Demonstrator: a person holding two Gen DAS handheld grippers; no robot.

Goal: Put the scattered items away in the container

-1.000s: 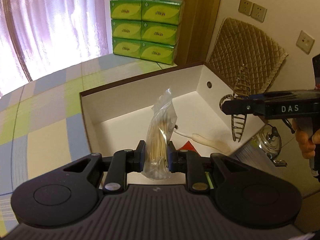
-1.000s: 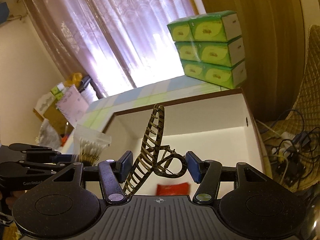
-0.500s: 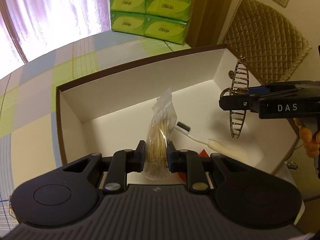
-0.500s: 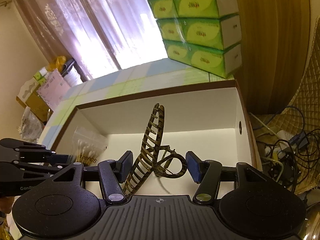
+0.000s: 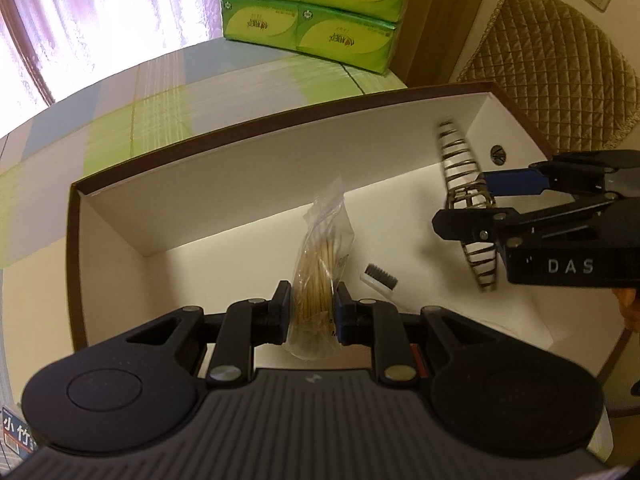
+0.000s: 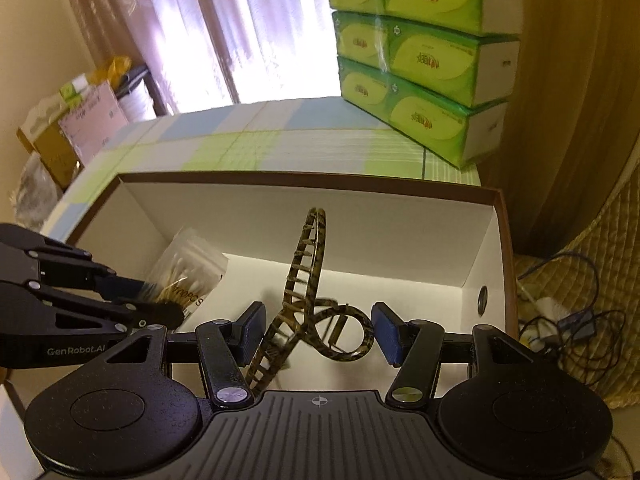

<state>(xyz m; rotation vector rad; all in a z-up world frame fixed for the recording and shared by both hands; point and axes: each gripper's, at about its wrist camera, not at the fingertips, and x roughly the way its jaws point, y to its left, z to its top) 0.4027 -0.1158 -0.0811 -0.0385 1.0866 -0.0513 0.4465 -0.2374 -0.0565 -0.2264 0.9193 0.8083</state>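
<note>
Nearest the left wrist camera, the left gripper [image 5: 310, 312] is clamped narrow on a clear bag of cotton swabs [image 5: 320, 280], held upright between its blue pads above the floor of the box. Nearest the right wrist camera, the right gripper [image 6: 318, 334] stands wide: its left pad sits against the toothed side of a tortoiseshell hair claw [image 6: 308, 300], but a gap shows between the claw's round loop and the right pad, so the claw looks released or about to drop rather than gripped. Just past the swab bag, a toothbrush [image 5: 378, 276] with dark bristles already lies on the floor of the white cardboard box [image 5: 240, 168], the container for this task. Both tools are over the box's open top, so the step in hand is, by my reading, the drop-off of two items at once. The next move calls for the left jaws to part so the bag falls beside the toothbrush, then for both grippers to lift clear without snagging the claw's teeth. Beyond the box lies the checked tablecloth [image 6: 260, 140], and on it, near the wall, a stack of green tissue packs [image 6: 424, 48].
</note>
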